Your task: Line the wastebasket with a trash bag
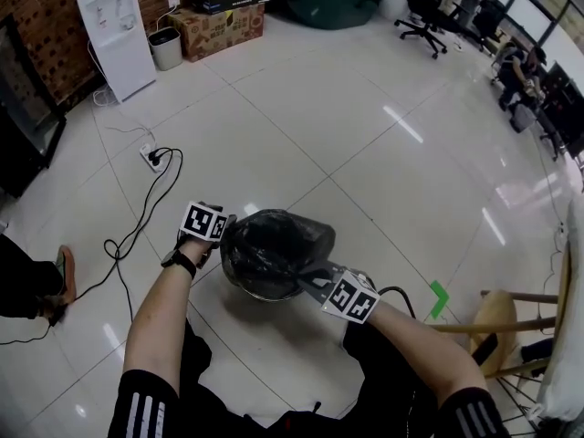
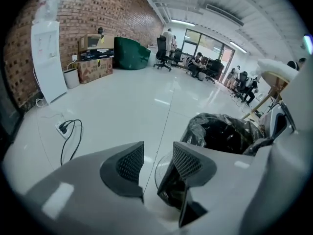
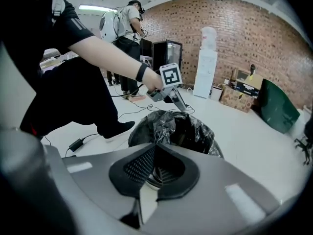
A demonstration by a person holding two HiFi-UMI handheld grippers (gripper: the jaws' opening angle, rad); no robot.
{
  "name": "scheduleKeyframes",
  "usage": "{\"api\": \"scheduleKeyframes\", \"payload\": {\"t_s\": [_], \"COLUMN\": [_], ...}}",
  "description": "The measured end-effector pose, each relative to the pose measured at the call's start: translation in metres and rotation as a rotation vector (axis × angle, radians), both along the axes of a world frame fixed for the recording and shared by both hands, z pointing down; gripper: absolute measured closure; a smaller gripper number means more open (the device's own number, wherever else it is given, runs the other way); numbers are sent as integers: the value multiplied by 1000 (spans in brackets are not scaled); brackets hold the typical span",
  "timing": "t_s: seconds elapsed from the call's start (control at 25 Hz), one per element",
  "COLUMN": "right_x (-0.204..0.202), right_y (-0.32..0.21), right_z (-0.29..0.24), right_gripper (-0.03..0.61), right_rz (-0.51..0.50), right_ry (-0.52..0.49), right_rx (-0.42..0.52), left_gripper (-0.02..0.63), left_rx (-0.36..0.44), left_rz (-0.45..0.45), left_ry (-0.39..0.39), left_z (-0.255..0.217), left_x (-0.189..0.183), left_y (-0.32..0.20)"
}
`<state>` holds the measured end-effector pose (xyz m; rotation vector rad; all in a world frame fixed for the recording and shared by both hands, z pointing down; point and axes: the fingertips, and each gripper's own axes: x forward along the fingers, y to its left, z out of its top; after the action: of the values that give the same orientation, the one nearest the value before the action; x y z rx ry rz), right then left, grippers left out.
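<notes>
Mid-frame, the clenched right gripper (image 1: 307, 275) and the left gripper (image 1: 226, 236), jaws apart and empty, flanked the wastebasket (image 1: 257, 293), seemingly to spread its trash bag (image 1: 274, 247).

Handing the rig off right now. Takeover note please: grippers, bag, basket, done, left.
Left gripper: jaws apart, nothing pinched, at the rim of the wastebasket.
Right gripper: shut at the near rim; can't tell whether any film is caught.
Trash bag: black, sitting in the wastebasket, mouth crumpled and standing above the rim.
Done: bag is in.
Left: probably pull the mouth out and fold it down over the rim all round; the mesh rim shows bare by both grippers.
</notes>
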<state>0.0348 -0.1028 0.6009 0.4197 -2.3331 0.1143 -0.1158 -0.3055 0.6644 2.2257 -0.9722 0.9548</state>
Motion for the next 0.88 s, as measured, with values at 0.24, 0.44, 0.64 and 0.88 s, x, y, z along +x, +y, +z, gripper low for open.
{"api": "scheduleKeyframes", "payload": {"t_s": [0.24,0.44,0.64,0.88], "right_x": [1,0,2,4], "right_y": [9,9,16,61], "right_z": [7,5,4,27], "right_gripper": [572,572,572,572], "right_rz": [-5,4,-8,-124], "right_ry": [-23,-58,-49,34], "right_rx": [-16,-17,-14,53], "left_gripper": [431,439,608,610], "left_rx": [-53,-140,-129,-102], "left_rz": [142,365,379,329], "left_ry": [195,182,96,73], "left_z": [-14,-14,-1,4], "left_x": [53,79,79,81], "left_y": [-17,4,5,-5]}}
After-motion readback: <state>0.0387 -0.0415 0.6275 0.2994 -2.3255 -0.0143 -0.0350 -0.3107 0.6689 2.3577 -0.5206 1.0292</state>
